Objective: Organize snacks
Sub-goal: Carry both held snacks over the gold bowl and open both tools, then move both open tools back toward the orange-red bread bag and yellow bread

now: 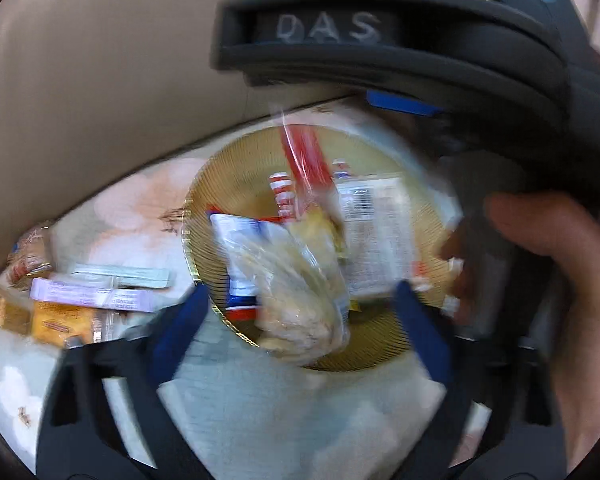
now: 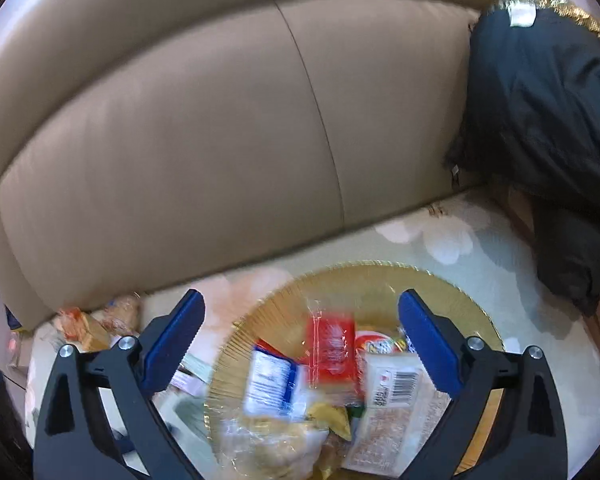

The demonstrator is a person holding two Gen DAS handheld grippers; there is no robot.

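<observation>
A gold plate (image 1: 220, 184) on the floral cloth holds a heap of snacks: a clear bag of pale biscuits (image 1: 296, 300), a white packet with a barcode (image 1: 376, 232), a blurred red packet (image 1: 304, 160) and a blue-and-white packet (image 1: 240, 256). My left gripper (image 1: 300, 290) hovers open over the plate's near side, gripping nothing. The right wrist view shows the same plate (image 2: 440, 292), red packet (image 2: 332, 352) and barcode packet (image 2: 396, 400) below my right gripper (image 2: 300, 296), which is open and empty. The right gripper's black frame (image 1: 380, 60) crosses above the plate.
Loose snacks lie left of the plate: a purple-white packet (image 1: 88, 294), an orange cracker pack (image 1: 60, 320) and a pale green packet (image 1: 120, 274). A beige sofa back (image 2: 220, 120) rises behind. A dark jacket (image 2: 540, 120) sits at the right. A hand (image 1: 560, 260) holds the right gripper.
</observation>
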